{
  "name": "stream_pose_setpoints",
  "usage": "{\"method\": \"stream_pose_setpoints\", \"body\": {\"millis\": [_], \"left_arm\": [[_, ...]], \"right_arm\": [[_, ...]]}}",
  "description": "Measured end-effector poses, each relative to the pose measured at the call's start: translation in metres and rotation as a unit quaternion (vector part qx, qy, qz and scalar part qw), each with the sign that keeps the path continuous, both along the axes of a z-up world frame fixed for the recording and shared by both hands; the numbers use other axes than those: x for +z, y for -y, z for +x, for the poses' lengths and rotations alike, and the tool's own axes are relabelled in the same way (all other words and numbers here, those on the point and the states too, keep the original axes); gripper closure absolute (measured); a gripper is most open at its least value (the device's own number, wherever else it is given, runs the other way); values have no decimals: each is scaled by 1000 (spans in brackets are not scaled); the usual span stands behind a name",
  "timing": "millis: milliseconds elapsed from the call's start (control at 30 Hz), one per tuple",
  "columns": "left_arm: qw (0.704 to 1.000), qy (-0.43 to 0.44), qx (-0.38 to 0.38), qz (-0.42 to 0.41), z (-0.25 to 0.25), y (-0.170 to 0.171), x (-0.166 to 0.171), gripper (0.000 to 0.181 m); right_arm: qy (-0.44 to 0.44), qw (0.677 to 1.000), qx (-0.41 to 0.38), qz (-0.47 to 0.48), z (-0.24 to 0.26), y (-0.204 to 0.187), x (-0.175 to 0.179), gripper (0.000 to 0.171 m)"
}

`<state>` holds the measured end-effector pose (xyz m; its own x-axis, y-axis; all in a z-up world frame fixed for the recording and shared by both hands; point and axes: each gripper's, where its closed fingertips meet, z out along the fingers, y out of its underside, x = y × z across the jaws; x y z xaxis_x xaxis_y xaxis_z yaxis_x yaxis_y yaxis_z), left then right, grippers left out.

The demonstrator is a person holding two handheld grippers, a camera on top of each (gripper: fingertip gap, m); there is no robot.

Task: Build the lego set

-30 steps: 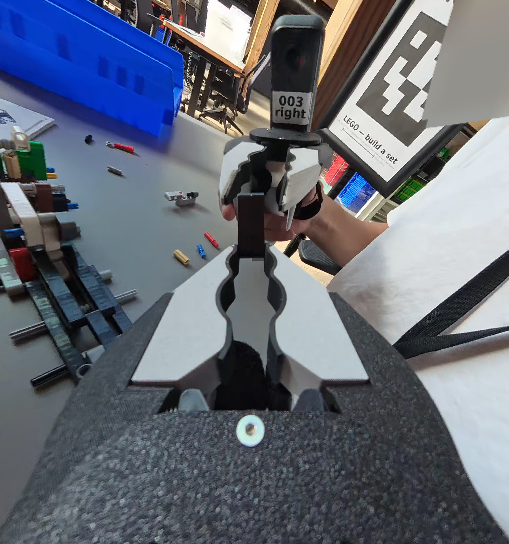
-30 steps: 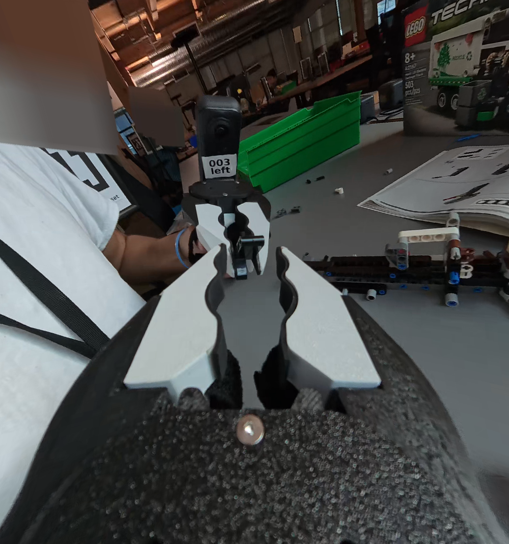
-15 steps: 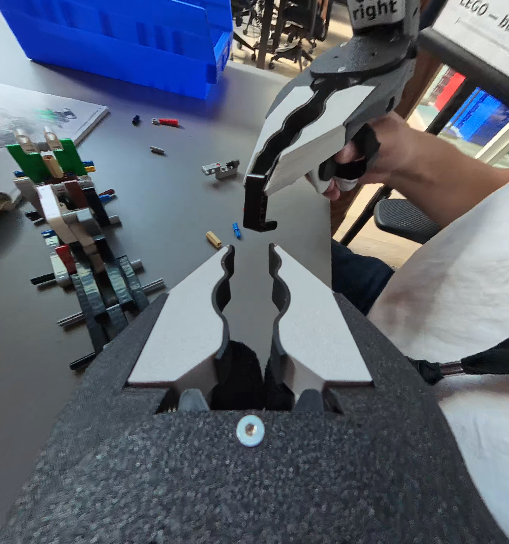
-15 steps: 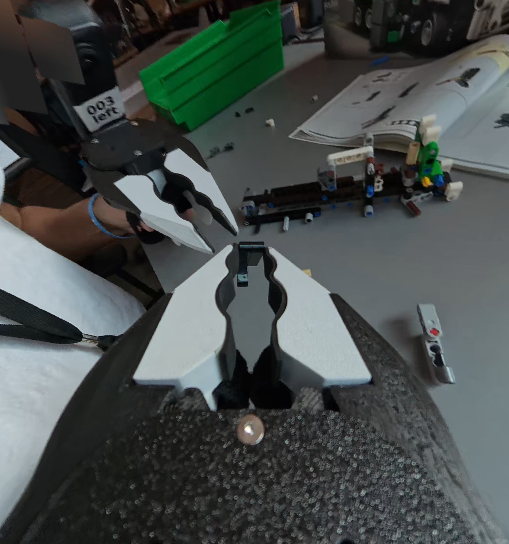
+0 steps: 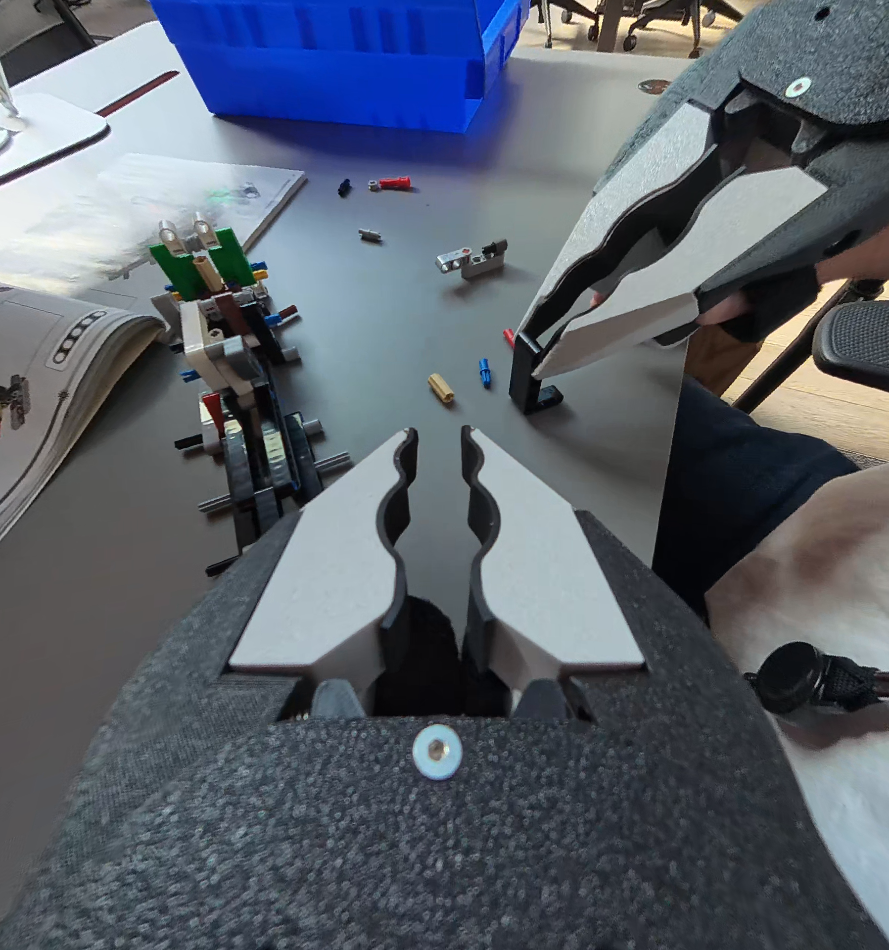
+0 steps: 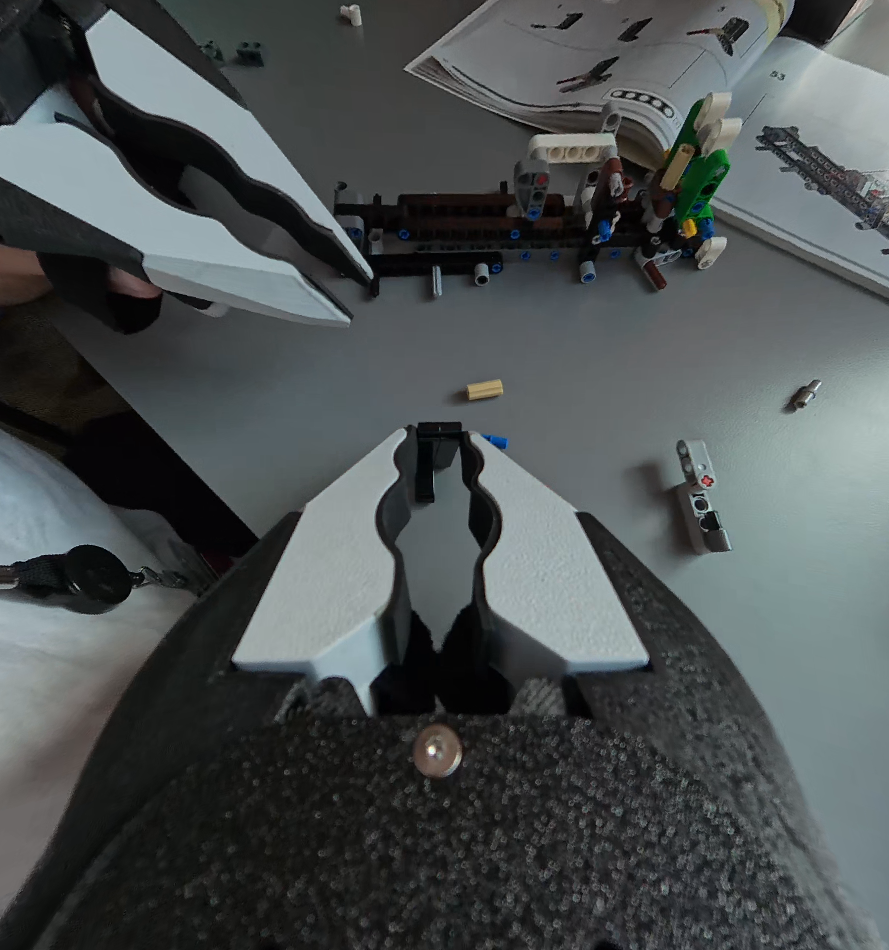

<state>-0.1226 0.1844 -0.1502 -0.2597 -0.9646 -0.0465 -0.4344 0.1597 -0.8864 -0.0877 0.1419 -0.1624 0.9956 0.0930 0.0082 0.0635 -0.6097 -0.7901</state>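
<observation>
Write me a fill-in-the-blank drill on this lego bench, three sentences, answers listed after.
1. The right gripper is shut on a black L-shaped piece, while the left gripper holds ____.
2. The storage bin at the far side of the table in the left wrist view is ____ in colour.
3. Lying loose between the two grippers, beside a small blue pin, is a short ____-coloured connector.

Missing words: nothing; blue; tan

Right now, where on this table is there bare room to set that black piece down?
Bare grey table lies between the long model and the tan peg, and right of the grey connector. Crowded: around the right claw, with the black piece, tan and blue pegs.
</observation>
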Motion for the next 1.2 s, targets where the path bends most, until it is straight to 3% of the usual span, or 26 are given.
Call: {"method": "stream_pose_setpoints", "body": {"millis": [33, 633, 867, 1033, 1200], "left_arm": [[1000, 1, -6, -1, -1, 2, 0, 165], [999, -7, -35, 12, -3, 11, -3, 163], [999, -4, -35, 14, -3, 11, -3, 163], [999, -17, -38, 20, -2, 12, -7, 162], [999, -13, -40, 25, -1, 12, -6, 164]], "right_arm": [[4, 1000, 1, 3, 0, 0, 0, 156], [34, 999, 12, 37, 0, -2, 2, 155], [-19, 997, 15, 71, 0, 0, 18, 149], [-42, 993, -5, 113, 26, 12, 37, 148], [-36, 997, -25, 62, 51, 24, 19, 148]]}}
